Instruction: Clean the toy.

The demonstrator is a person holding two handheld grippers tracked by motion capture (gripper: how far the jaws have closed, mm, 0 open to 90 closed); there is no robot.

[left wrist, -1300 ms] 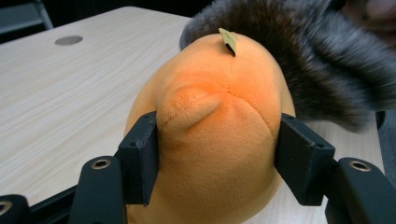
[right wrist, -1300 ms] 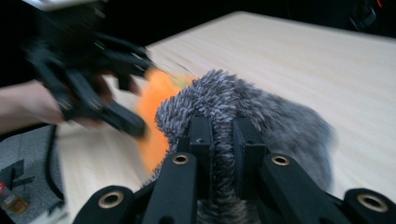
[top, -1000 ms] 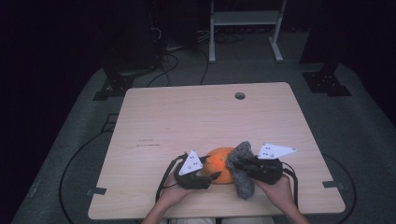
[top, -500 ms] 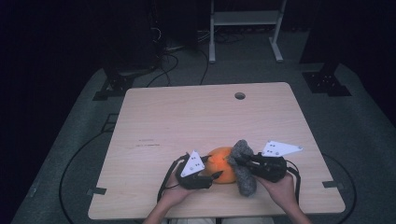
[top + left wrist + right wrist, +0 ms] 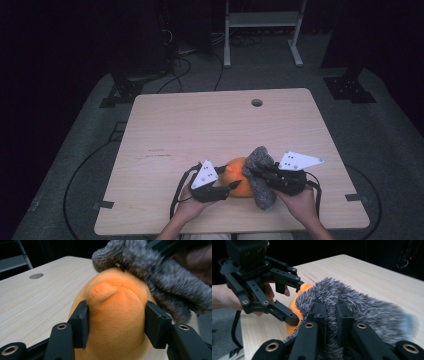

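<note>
Nearest the person, at the front edge of the pale wooden table, the left gripper has just been closing its jaws; both pads now press the flanks of the round orange plush toy, which lies straight ahead of it. The right gripper, jaws pinched nearly together, holds the shaggy grey fur cover draped over the toy's far right side, its long axis running toward the person.

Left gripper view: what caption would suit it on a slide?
Left gripper squeezing an orange plush on the table, grey fur draped over its top.
</note>
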